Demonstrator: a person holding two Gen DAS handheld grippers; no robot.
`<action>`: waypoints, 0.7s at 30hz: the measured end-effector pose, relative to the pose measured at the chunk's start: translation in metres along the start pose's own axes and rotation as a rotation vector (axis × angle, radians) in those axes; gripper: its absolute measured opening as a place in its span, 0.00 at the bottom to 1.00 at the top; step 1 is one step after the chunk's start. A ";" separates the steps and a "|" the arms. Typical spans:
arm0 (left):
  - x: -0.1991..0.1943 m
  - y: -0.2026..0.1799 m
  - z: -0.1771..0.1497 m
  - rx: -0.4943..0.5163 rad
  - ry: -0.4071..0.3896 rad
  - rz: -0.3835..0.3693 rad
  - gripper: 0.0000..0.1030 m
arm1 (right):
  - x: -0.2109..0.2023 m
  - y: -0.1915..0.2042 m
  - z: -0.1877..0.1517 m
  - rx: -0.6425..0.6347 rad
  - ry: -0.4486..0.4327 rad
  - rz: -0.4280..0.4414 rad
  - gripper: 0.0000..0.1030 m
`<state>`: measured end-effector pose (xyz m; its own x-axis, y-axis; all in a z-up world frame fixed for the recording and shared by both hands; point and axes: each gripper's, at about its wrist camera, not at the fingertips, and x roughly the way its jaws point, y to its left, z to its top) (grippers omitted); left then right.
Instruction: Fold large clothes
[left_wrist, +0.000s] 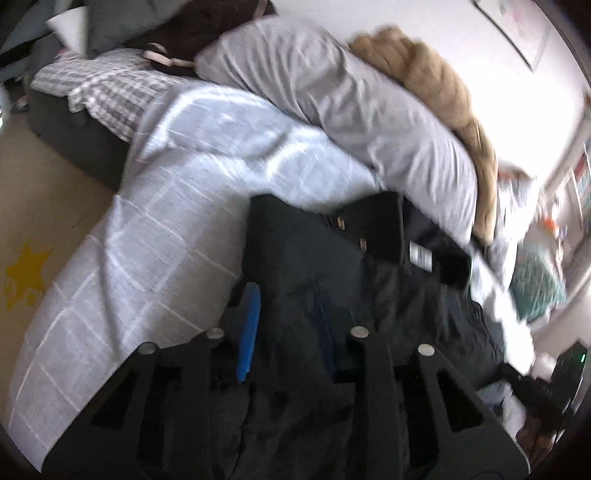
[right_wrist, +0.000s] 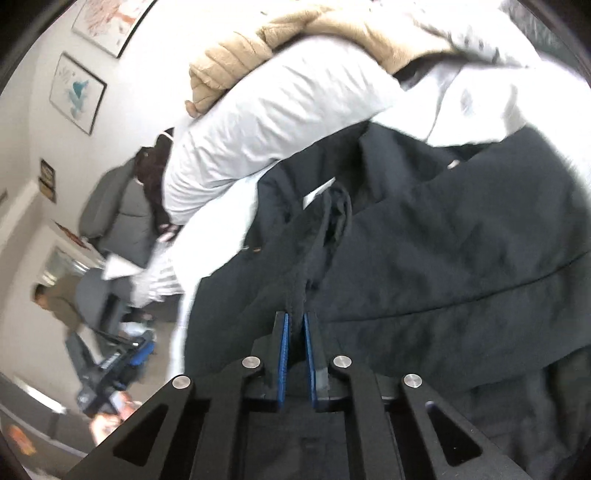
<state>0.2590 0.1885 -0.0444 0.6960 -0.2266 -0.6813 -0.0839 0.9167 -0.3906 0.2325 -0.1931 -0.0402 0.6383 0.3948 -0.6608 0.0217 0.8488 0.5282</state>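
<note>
A large dark navy coat (left_wrist: 332, 266) lies on a bed with a pale blue checked cover (left_wrist: 177, 192); its buttons and a white label show in the left wrist view. My left gripper (left_wrist: 288, 325) has its blue pads apart with coat fabric bunched between them; the right pad is mostly hidden by cloth. In the right wrist view my right gripper (right_wrist: 295, 325) is shut on a fold of the same coat (right_wrist: 443, 258), its blue pads pinching the dark fabric edge.
A grey pillow (left_wrist: 332, 92) and a tan plush blanket (left_wrist: 436, 85) lie at the bed's far side. A grey checked cloth (left_wrist: 110, 88) lies at the far left. Beige floor (left_wrist: 44, 206) with a yellow star mark is left of the bed. A person (right_wrist: 59, 299) stands far left.
</note>
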 end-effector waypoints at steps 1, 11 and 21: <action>0.007 -0.004 -0.004 0.031 0.026 0.004 0.31 | 0.004 -0.001 -0.003 -0.041 0.014 -0.073 0.08; 0.047 -0.040 -0.045 0.303 0.203 0.178 0.43 | 0.050 0.000 -0.036 -0.188 0.154 -0.352 0.16; -0.007 -0.051 -0.061 0.393 0.216 0.190 0.78 | -0.021 0.005 -0.053 -0.241 0.161 -0.332 0.65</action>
<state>0.2145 0.1235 -0.0575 0.5268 -0.0685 -0.8473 0.1094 0.9939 -0.0123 0.1780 -0.1779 -0.0519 0.4986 0.1201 -0.8585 0.0130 0.9892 0.1459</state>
